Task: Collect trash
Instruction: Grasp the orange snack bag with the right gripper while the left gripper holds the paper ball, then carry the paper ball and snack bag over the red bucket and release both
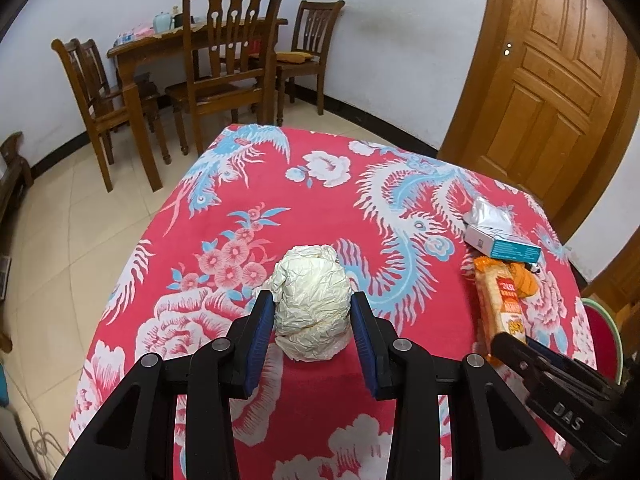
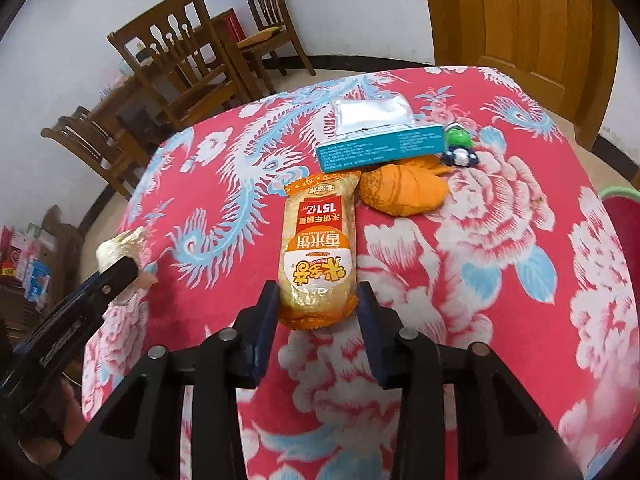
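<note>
A crumpled white paper ball (image 1: 312, 304) lies on the red flowered tablecloth (image 1: 304, 200). My left gripper (image 1: 313, 300) has its blue pads on both sides of the ball, touching or nearly touching it. It also shows in the right wrist view (image 2: 120, 250). An orange rice-cracker snack packet (image 2: 318, 248) lies lengthwise on the cloth; my right gripper (image 2: 318, 290) straddles its near end, with the pads close to its sides. The packet also shows in the left wrist view (image 1: 502, 304), with the right gripper (image 1: 516, 346) at its near end.
A teal tissue box (image 2: 380, 146) with a silvery wrapper, an orange crumpled wrapper (image 2: 404, 192) and a small green toy (image 2: 460, 144) lie beyond the packet. Wooden chairs (image 1: 228, 60) and a dining table stand behind. A wooden door (image 1: 560, 80) is at the right.
</note>
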`<action>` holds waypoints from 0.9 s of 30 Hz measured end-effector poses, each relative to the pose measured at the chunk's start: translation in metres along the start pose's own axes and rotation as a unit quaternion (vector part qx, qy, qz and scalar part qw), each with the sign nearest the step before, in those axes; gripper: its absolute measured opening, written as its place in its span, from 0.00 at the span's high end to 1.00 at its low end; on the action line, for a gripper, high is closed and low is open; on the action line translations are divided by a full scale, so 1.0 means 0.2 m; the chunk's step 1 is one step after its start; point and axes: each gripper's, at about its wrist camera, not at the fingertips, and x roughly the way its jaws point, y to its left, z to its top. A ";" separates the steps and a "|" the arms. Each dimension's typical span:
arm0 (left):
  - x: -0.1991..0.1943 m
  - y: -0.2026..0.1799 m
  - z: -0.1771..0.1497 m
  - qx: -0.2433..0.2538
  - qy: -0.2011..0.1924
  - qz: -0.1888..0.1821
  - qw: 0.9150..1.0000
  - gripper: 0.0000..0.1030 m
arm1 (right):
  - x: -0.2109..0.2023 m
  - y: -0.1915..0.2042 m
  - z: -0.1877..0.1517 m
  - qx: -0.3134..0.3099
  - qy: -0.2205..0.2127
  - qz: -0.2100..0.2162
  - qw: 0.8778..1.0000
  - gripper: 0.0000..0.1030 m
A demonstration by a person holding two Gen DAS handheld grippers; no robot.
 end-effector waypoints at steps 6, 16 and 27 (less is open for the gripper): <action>-0.06 -0.07 0.00 0.012 -0.008 -0.012 1.000 0.61 | -0.16 -0.05 -0.04 0.004 -0.022 0.007 1.000 0.60; -0.15 -0.26 0.00 0.039 -0.011 -0.052 0.998 0.61 | -0.42 -0.24 -0.09 0.032 -0.066 -0.008 0.997 0.60; -0.24 -0.56 -0.03 0.085 -0.013 -0.096 0.992 0.61 | -0.63 -0.50 -0.15 0.074 -0.099 -0.040 0.991 0.60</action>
